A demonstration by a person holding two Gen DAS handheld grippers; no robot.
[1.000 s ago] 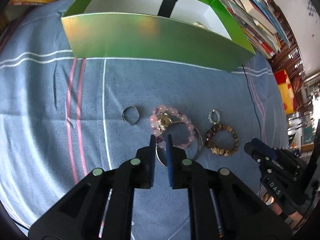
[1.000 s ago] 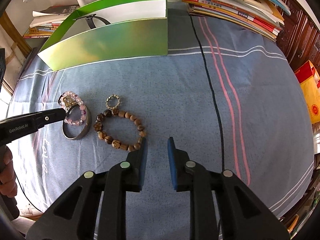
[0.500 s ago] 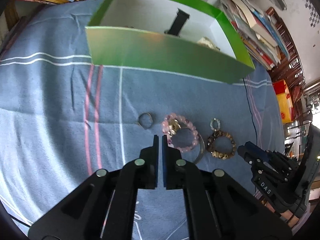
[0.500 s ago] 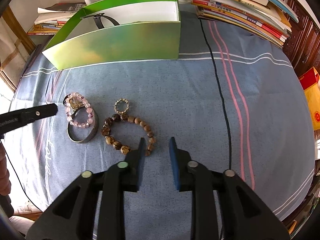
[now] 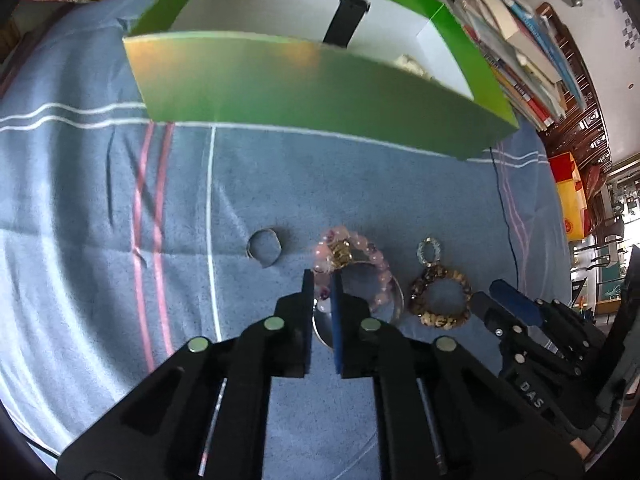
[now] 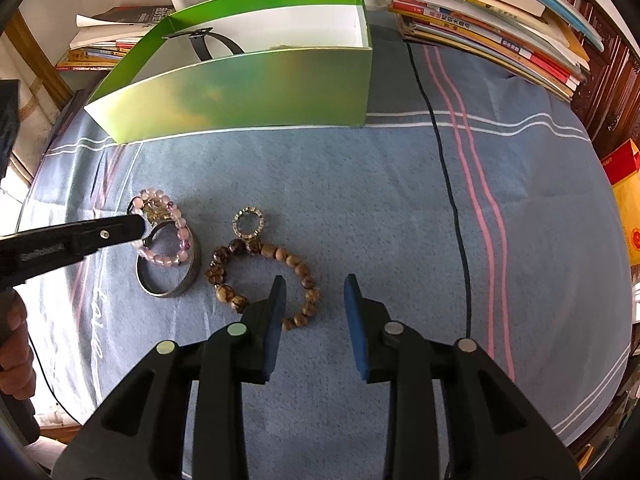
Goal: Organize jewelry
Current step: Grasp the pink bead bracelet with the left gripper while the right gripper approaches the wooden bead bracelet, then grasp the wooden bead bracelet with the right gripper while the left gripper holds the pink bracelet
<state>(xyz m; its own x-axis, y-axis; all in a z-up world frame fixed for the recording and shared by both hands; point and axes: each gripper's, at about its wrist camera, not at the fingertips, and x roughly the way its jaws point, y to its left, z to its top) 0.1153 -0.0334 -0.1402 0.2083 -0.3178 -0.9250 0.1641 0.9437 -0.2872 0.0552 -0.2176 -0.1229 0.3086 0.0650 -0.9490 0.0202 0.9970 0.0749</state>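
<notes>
Pink bead bracelet (image 5: 360, 252) (image 6: 182, 236) lies on a silver bangle (image 5: 397, 301) (image 6: 168, 290). My left gripper (image 5: 323, 286) (image 6: 140, 226) points down at its near-left edge. Its jaws are nearly together and opening a little, with a pink bead filling the gap. A crystal ring (image 5: 429, 240) (image 6: 248, 210) touches a wooden bead bracelet (image 5: 436, 318) (image 6: 304, 272). My right gripper (image 6: 314, 292) (image 5: 492, 294) is open with nothing between its pads, its left finger over that bracelet's near edge. A plain silver ring (image 5: 264, 246) lies apart at the left. The green box (image 5: 320, 92) (image 6: 240, 92) holds a black strap (image 5: 346, 20) (image 6: 200, 42).
Everything rests on a blue striped cloth (image 6: 360, 184). Stacked books (image 6: 480, 12) line the back right, more books (image 6: 108, 36) the back left. A red and yellow box (image 6: 624, 200) sits at the right edge. A thin black cable (image 6: 444, 168) crosses the cloth. A hand (image 6: 16, 340) holds the left gripper.
The left gripper, shut and off to the left of the pink bracelet half a second ago, now has a bead between its tips. The right jaws stand wider than a second ago.
</notes>
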